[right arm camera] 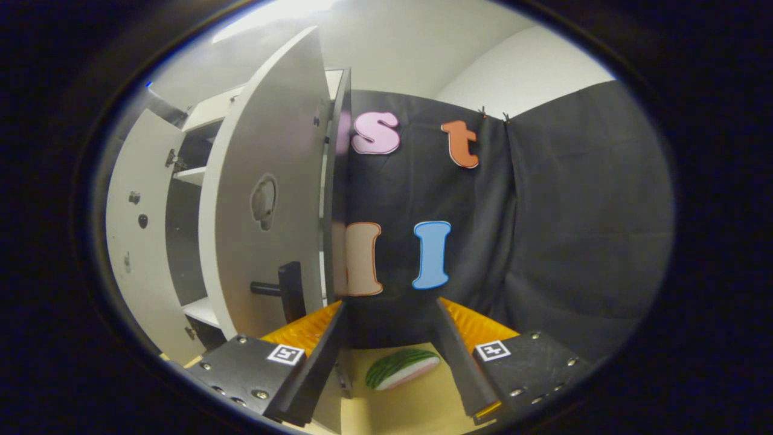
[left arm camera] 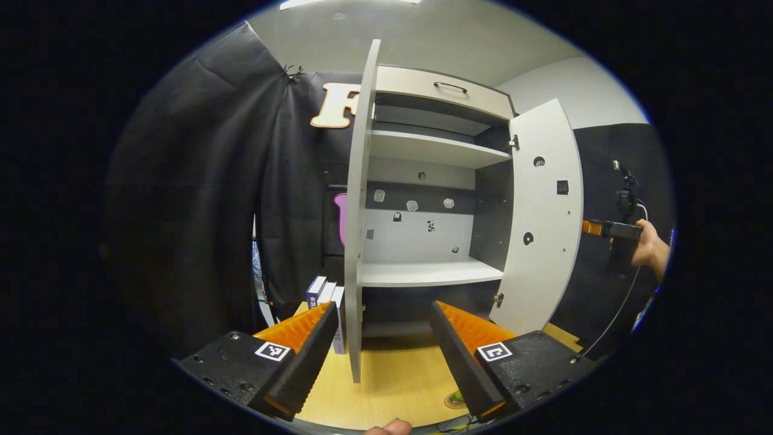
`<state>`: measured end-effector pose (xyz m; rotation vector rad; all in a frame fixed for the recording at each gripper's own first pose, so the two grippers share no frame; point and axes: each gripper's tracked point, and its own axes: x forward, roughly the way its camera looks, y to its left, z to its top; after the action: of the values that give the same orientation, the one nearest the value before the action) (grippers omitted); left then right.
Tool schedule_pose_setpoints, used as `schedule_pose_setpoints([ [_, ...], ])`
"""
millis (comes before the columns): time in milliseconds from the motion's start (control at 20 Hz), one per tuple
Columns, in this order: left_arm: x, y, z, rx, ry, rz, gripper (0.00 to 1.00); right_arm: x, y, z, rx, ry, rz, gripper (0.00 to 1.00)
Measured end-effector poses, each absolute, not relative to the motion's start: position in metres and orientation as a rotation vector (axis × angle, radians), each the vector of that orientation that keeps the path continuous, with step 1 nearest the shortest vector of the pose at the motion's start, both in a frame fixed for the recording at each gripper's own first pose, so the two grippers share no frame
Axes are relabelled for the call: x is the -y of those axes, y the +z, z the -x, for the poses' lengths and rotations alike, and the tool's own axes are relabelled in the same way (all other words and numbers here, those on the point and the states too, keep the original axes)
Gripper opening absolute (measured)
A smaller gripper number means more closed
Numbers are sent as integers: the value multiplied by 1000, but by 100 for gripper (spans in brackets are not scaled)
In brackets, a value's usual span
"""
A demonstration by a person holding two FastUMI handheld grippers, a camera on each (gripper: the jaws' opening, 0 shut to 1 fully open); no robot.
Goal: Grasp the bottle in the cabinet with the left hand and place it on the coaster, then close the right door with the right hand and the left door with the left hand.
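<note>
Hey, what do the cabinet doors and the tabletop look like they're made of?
Cabinet doors: probably laminated board, judging by the matte light-grey faces, thin flat edges and drilled hardware holes. Tabletop: wood or wood-look laminate, pale yellow with faint grain and a smooth low sheen.

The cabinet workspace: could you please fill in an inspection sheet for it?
Surface: light wooden tabletop.
Job's things: cabinet shelves bare; left door and right door both open; bottle and coaster nothing seen.
Clutter: books left of cabinet; watermelon-slice toy on table.
Grippers: left gripper open, empty; right gripper open, empty, beside right door.
Cables: white cable beneath hand.
Surroundings: black cloth wall.
</note>
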<state>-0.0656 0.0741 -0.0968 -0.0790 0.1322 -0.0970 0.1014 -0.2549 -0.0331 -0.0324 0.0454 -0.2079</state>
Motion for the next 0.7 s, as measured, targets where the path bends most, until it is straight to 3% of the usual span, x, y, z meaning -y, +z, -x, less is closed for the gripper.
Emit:
schedule_pose_setpoints([
  [400, -79, -83, 59, -118, -103, 88, 96, 195, -37, -109, -51, -96, 15, 84],
  [450, -80, -82, 57, -116, -102, 94, 93, 186, -37, -111, -48, -86, 15, 84],
  [500, -83, -81, 57, -114, -102, 97, 96, 178, -37, -112, -41, -77, 17, 88],
  [700, -98, -77, 61, -101, -87, 75, 96, 151, -39, -119, -26, -40, 7, 84],
])
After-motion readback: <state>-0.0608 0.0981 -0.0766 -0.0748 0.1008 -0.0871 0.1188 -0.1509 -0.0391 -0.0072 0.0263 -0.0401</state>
